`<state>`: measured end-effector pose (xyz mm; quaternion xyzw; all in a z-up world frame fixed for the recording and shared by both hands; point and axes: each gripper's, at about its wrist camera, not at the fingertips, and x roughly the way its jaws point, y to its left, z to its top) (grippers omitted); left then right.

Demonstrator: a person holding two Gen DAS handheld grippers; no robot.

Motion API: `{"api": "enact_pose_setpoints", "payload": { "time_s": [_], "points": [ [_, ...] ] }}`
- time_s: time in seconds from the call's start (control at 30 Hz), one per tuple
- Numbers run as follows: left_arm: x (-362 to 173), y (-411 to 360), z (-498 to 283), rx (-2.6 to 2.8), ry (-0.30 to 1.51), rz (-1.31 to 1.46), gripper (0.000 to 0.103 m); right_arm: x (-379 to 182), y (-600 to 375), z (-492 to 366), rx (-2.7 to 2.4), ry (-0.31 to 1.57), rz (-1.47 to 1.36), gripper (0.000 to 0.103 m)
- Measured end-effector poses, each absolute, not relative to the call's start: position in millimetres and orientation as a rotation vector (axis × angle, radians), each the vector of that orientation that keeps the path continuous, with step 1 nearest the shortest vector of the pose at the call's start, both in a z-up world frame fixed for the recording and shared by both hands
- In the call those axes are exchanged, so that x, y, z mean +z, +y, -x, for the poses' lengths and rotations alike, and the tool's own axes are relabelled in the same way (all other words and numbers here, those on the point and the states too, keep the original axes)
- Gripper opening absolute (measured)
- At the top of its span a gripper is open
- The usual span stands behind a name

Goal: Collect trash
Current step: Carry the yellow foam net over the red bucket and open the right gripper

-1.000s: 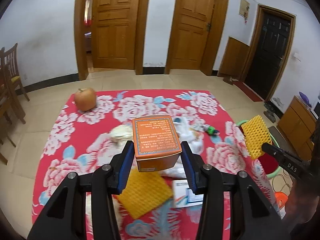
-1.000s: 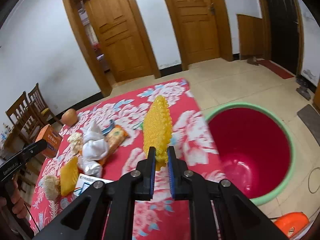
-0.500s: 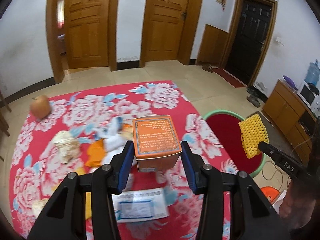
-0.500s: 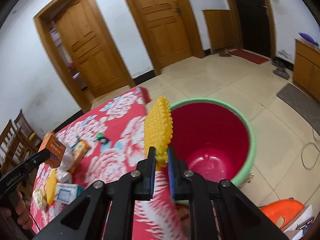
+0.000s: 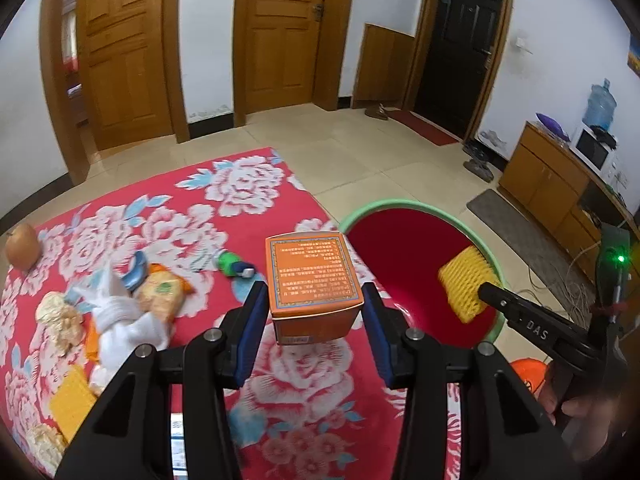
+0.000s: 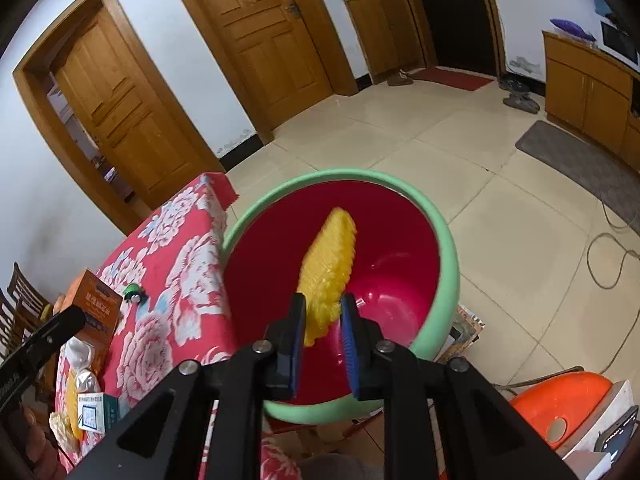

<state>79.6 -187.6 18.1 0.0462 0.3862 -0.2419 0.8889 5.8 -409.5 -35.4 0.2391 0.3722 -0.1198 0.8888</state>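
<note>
Holding a yellow foam net (image 6: 330,270) above a red bin (image 6: 440,240), the right gripper (image 6: 323,330) has its jaws slightly parted, the net resting against one pad, so the grip looks loose or releasing. The left gripper (image 5: 314,330) clamps an orange box (image 5: 312,276) over a red floral cloth (image 5: 168,224), just short of the bin's green rim. The ridged, light net could catch on a pad, and the box might fall outside the bin.

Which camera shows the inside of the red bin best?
The right wrist view: it looks down into the red bin, showing its bottom. The left wrist view shows only its rim and far wall, partly behind the orange box.
</note>
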Motion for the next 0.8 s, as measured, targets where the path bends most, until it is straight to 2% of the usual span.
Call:
{"api": "enact_pose_setpoints", "payload": {
  "time_s": [0.1,0.8],
  "points": [
    [15,-197,-79,-0.517,0.807,-0.111,0.048,-37,-415,-4,-0.259,0.771,-0.502,0.026],
    [-18,-276,-76,-0.66,0.798,-0.226,0.047,-17,-436,30,-0.339,0.679,-0.585,0.03]
  ]
}}
